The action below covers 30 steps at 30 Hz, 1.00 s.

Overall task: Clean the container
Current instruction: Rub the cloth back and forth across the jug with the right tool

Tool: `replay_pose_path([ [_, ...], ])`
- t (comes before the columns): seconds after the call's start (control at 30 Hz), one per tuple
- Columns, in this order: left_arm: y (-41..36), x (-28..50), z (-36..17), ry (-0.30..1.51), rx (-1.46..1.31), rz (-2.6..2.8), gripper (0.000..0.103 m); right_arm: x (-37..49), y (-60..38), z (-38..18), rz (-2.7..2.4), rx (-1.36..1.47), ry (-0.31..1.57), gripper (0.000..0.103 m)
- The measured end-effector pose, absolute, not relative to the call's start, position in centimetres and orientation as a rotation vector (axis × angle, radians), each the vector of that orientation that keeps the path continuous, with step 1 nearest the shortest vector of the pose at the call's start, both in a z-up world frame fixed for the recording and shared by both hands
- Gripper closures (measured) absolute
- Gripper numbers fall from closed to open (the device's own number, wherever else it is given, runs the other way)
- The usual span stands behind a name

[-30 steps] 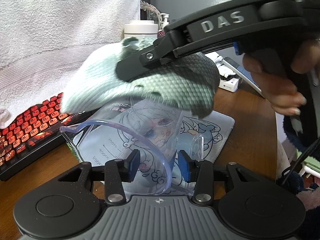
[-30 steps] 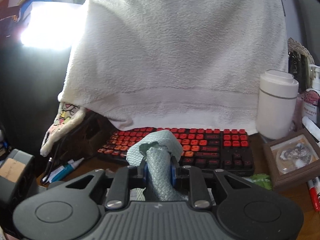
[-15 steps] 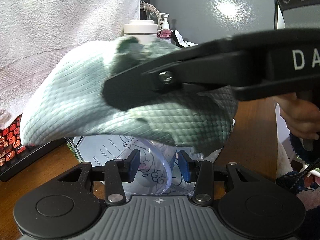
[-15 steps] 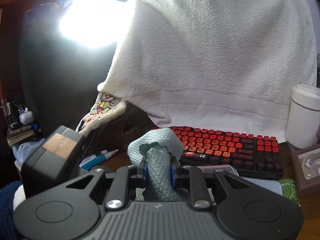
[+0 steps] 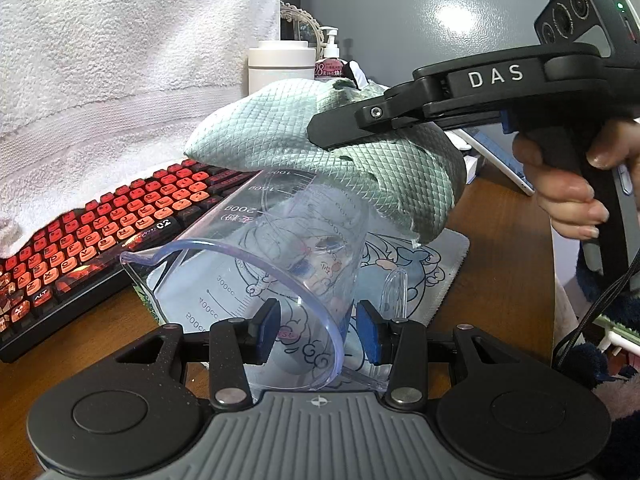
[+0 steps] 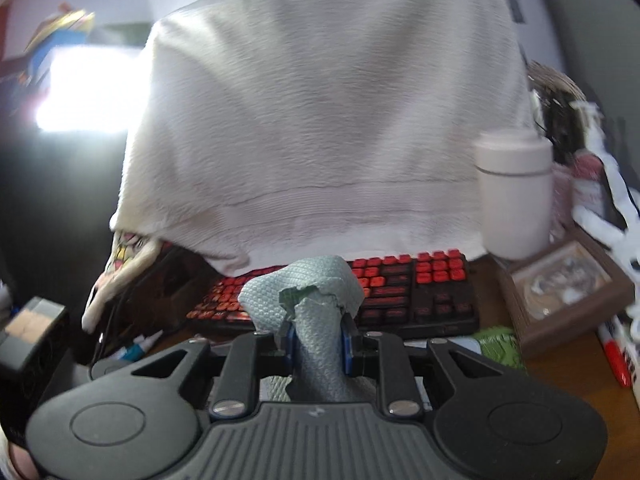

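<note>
The right gripper point(image 6: 319, 344), jaws clamping the cloth point(image 5: 332, 136), has drawn back over the cup's point(image 5: 256, 280) base (wiping continues); the left gripper's point(image 5: 319, 334) jaws pinch its rim.

Home desk, personal workspace. Wooden desktop point(image 5: 504, 240) carries a red-backlit keyboard point(image 5: 100, 236) along its back edge, under a draped white towel point(image 6: 328, 120). Cartoon-printed mat point(image 5: 432, 264) mid-desk. Far right corner: white canister point(image 6: 516, 196), pump bottle point(image 5: 331, 62), framed picture point(image 6: 560, 284). Domestic clutter throughout.
</note>
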<state>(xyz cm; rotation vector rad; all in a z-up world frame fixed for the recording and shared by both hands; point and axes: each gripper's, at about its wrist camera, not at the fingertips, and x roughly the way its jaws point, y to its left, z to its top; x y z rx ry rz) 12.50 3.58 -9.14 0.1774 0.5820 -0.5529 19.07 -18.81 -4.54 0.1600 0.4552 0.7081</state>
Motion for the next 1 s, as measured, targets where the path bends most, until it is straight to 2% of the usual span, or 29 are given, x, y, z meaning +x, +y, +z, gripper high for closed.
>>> replay_pose_path([
  [0.5,3.3,13.2,-9.4,0.582,0.176,-0.553,0.061,13.2,-14.8,-5.0,0.896,-0.005,0.345,0.083],
  [1.0,3.5,13.0,-9.4,0.583,0.175,-0.553,0.061,16.8,-19.6,-6.1,0.716,0.133,0.379,0.083],
])
